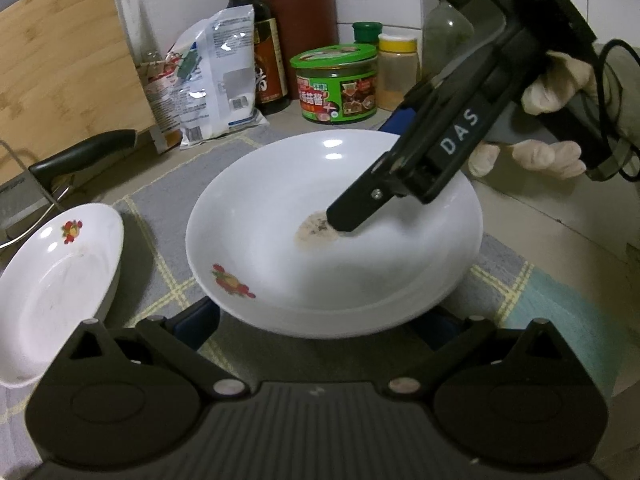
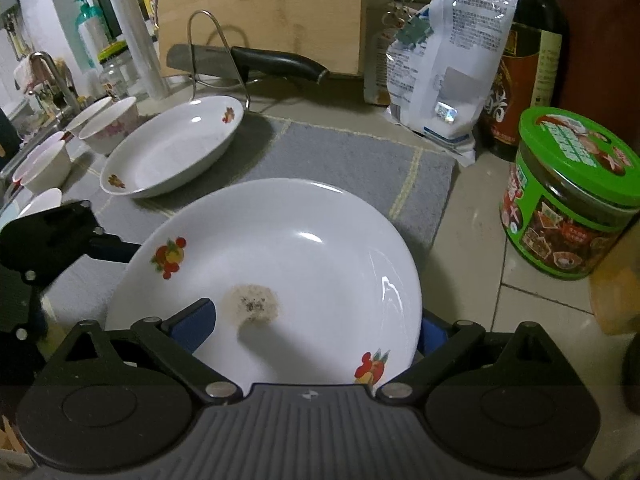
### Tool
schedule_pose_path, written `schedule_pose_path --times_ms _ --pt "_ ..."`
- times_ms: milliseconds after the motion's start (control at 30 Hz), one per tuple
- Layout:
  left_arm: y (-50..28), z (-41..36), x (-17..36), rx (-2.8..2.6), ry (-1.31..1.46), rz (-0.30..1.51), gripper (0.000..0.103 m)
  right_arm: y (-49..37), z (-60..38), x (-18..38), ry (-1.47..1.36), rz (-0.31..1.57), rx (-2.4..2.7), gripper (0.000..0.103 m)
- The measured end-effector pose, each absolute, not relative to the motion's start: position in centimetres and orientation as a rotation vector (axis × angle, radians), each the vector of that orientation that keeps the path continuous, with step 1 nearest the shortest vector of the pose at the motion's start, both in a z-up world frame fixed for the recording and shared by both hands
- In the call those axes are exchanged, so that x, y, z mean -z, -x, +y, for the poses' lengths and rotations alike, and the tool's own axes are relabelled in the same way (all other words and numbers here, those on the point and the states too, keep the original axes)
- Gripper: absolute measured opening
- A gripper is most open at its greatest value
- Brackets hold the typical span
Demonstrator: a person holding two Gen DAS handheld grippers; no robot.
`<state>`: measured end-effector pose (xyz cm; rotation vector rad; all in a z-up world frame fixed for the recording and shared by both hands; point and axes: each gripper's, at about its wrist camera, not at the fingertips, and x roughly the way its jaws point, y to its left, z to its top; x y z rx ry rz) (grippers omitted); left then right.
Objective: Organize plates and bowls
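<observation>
White glazed ceramic is filling the left wrist view: two shallow plates with red fruit decals are lying on a grey checked cloth mat (image 1: 168,208), the large soiled plate (image 1: 280,280) in the middle and a second clean plate (image 1: 52,288) just beside it on the left, apart from it. The left gripper (image 1: 320,326) is standing spread wide, its blue-padded fingers (image 1: 198,320) flanking the soiled plate's near rim from below, and whether they are touching it I cannot tell. The right gripper (image 1: 344,216) is reaching in from the right, one black finger lying over a brownish residue patch (image 1: 316,232) at the plate's centre, a gloved hand (image 1: 548,120) holding its handle. One green-lidded round tin (image 1: 334,84) is standing behind. In the right wrist view the same soiled plate (image 2: 304,264) is sitting tilted between the right gripper's (image 2: 312,328) fingers, one blue pad (image 2: 194,326) on the inner face and the other under the rim, so the gripper is gripping the plate's edge. The left gripper (image 2: 60,236) is meeting the plate's left edge. The clean plate (image 2: 172,148) is lying beyond, with bare mat (image 2: 352,160) between them. Four small white bowls (image 2: 108,124) are clustering at the far left. One black-handled knife (image 2: 256,62) is resting on a wire rack before one bamboo cutting board (image 2: 260,12).
</observation>
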<state>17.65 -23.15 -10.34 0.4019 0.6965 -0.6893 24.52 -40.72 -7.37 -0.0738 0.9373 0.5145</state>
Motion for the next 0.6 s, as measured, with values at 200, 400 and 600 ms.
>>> schedule_pose_path --times_ms 200,400,600 --pt "-16.7 -21.8 9.3 0.646 -0.346 0.705 0.102 -23.9 -40.8 5.9 0.098 0.898 -0.470 0.103" --pt "-14.6 -19.9 7.0 0.575 -0.271 0.678 0.102 -22.5 -39.7 3.4 0.131 0.833 -0.449 0.103" --pt "-12.3 -17.1 4.9 0.457 -0.204 0.650 0.102 -20.7 -36.8 0.7 0.113 0.757 -0.446 0.103"
